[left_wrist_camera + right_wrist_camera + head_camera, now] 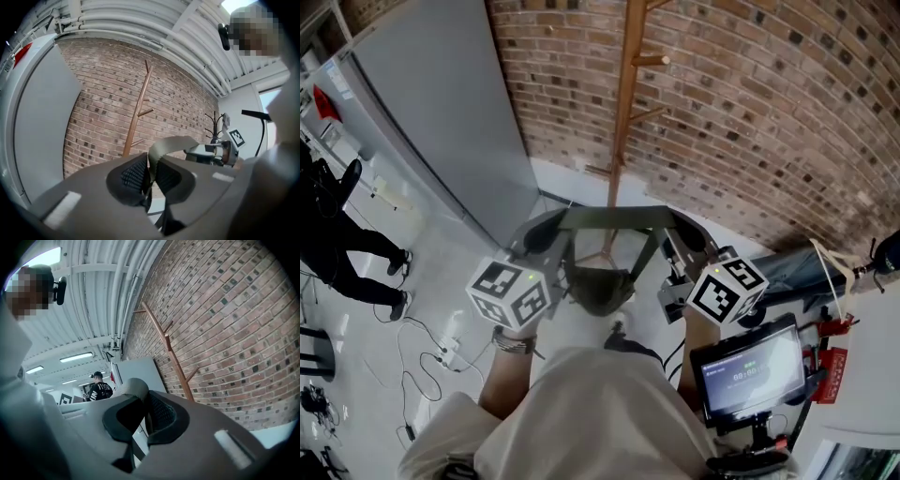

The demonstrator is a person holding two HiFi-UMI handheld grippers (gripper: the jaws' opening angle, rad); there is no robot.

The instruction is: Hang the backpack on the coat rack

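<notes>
An olive backpack (598, 286) hangs in front of me by its top strap (614, 218), which is stretched level between both grippers. My left gripper (542, 234) is shut on the strap's left end, my right gripper (689, 239) on its right end. The wooden coat rack (623, 103) stands just beyond the bag against the brick wall, its pegs above the strap. In the left gripper view the strap (171, 145) runs out from the shut left gripper (151, 176), with the rack (138, 110) behind. In the right gripper view the strap (133, 387) is pinched in the right gripper (146, 416), beside the rack (168, 350).
A tall grey cabinet (441, 112) stands left of the rack. A person in black (337, 234) is at the far left, with cables (422, 347) on the floor. A screen (750, 370) on a stand is at my right. A black coat stand (213, 124) shows further right.
</notes>
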